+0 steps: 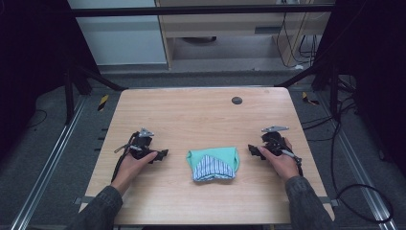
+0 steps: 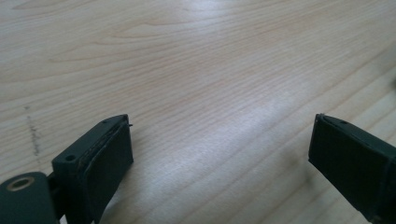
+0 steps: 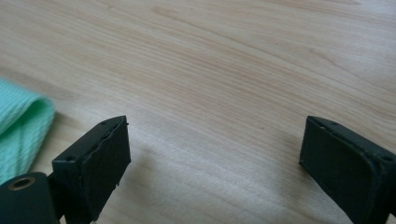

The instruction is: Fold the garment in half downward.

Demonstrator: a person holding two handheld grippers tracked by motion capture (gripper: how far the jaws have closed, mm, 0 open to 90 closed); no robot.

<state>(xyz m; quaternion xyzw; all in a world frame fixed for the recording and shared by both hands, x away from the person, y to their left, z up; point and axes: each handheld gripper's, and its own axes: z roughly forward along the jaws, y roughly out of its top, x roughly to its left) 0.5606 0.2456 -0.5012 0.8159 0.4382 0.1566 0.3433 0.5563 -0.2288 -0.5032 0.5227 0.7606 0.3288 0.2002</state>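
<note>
status: the folded cloth (image 1: pixel 213 163) lies on the table (image 1: pixel 191 115) between the two grippers, just inboard of each and touched by neither. it shows a mint green outer layer turned back over a blue-and-white striped panel, forming a compact bundle. judged from this shape, the folding appears largely done or complete; whether a further fold or a move of the bundle is left cannot be told.

left gripper (image 1: pixel 162 154): rests low on the table, held by the left hand (image 1: pixel 136 163), jaws pointing toward the cloth. jaws stand wide apart, with nothing between them.

right gripper (image 1: pixel 252 150): rests low on the table, held by the right hand (image 1: pixel 280 160), jaws pointing toward the cloth. jaws stand wide apart, nothing gripped.

view comparison:
- the high view gives the overall layout: both grippers flank the cloth, and a small dark round fitting (image 1: pixel 236 100) sits far ahead of the right gripper.
- the left gripper (image 2: pixel 219 154) view confirms bare wood between and ahead of the jaws.
- the right gripper (image 3: pixel 212 154) view adds the ribbed weave of the cloth (image 3: pixel 18 126) edge, lying just outside its left-hand jaw, a texture not readable from above.
</note>
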